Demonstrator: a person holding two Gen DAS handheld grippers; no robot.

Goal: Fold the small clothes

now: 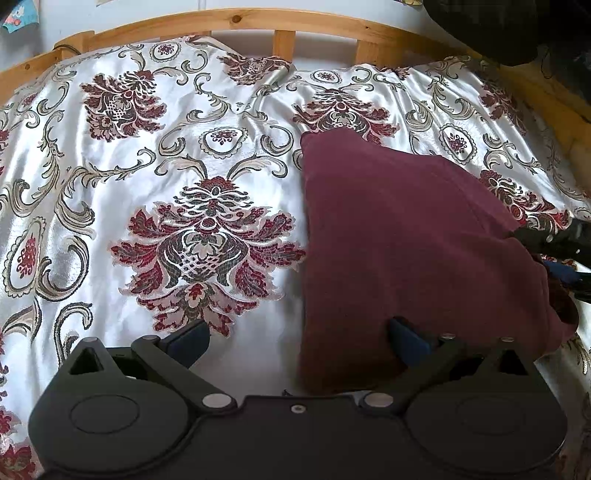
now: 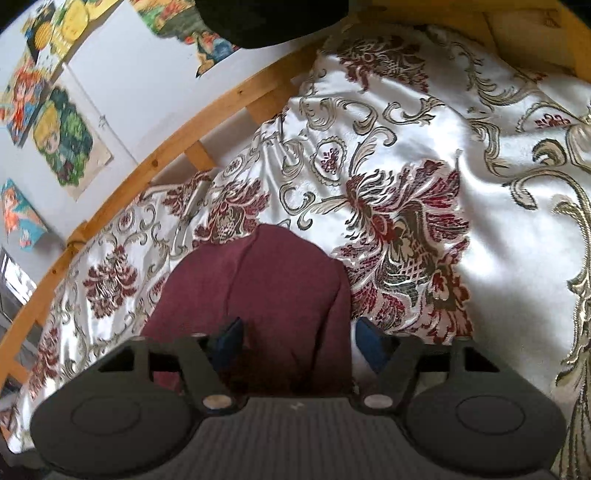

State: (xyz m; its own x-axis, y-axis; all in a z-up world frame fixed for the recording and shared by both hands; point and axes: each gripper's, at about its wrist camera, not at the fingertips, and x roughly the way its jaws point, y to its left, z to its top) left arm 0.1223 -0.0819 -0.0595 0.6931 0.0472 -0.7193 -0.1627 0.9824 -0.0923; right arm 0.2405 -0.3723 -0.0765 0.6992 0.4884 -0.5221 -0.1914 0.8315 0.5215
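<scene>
A maroon garment (image 1: 399, 243) lies folded on the patterned bedspread (image 1: 192, 177), right of centre in the left wrist view. My left gripper (image 1: 297, 341) is open at its near left edge, with the left fingertip over bare bedspread and the right fingertip over the cloth. The right gripper shows at that view's right edge (image 1: 561, 258), at the garment's right side. In the right wrist view the garment (image 2: 266, 288) lies straight ahead. My right gripper (image 2: 297, 341) is open, its jaws wide apart astride the garment's near end.
A wooden bed rail (image 1: 280, 26) runs along the far side of the bed, with a white wall behind it. Colourful cartoon pictures (image 2: 62, 136) hang on the wall. A dark object (image 1: 517, 29) sits at the far right corner.
</scene>
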